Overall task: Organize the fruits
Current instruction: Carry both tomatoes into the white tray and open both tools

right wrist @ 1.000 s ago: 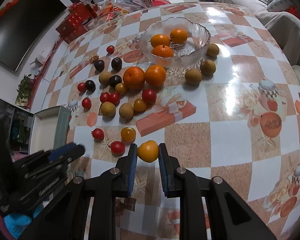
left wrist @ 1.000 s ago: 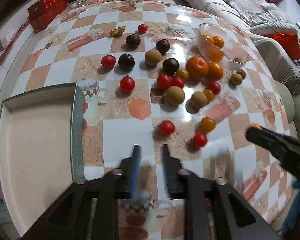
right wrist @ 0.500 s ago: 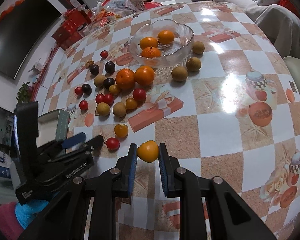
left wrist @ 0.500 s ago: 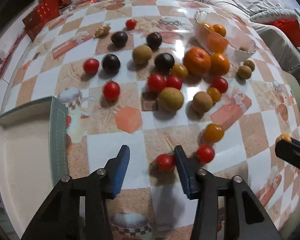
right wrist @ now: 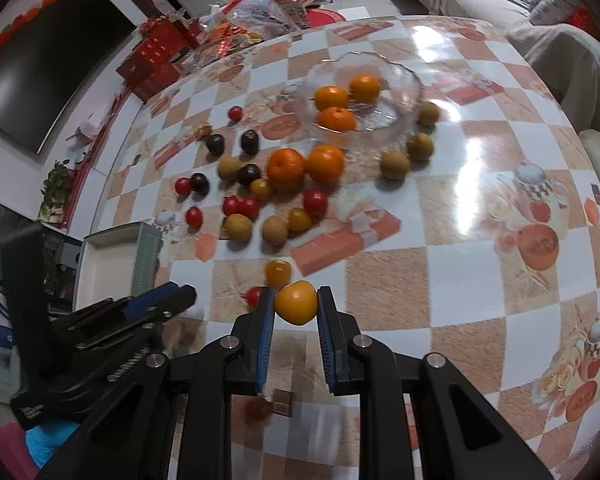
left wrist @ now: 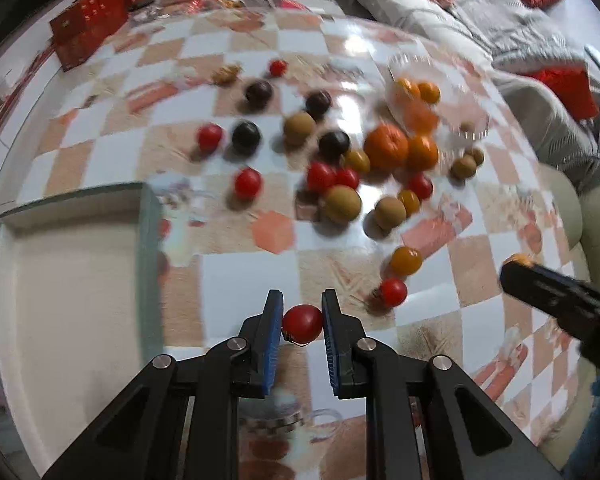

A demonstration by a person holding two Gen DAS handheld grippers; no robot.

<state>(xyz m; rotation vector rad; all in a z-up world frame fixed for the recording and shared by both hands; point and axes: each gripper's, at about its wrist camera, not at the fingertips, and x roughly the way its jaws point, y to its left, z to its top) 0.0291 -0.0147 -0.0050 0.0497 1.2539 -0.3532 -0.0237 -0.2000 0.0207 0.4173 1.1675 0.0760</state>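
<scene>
My left gripper (left wrist: 302,314) is shut on a red tomato (left wrist: 302,324) and holds it just above the checkered table. My right gripper (right wrist: 296,304) is shut on a yellow tomato (right wrist: 296,302). It shows at the right of the left wrist view (left wrist: 556,292); the left gripper shows at the lower left of the right wrist view (right wrist: 140,312). Several red, dark, brown and orange fruits (left wrist: 342,204) lie spread over the table's middle. A glass bowl (right wrist: 404,92) holds three oranges (right wrist: 331,98).
A shallow white box with a green rim (left wrist: 148,240) lies at the table's left edge, also in the right wrist view (right wrist: 144,256). Red gift boxes (left wrist: 88,28) and bags stand at the far edge. A sofa (left wrist: 520,60) is on the right.
My left gripper opened, moved forward and closed on the red tomato, then lifted it. My right gripper kept hold of the yellow tomato and pulled back a little.
</scene>
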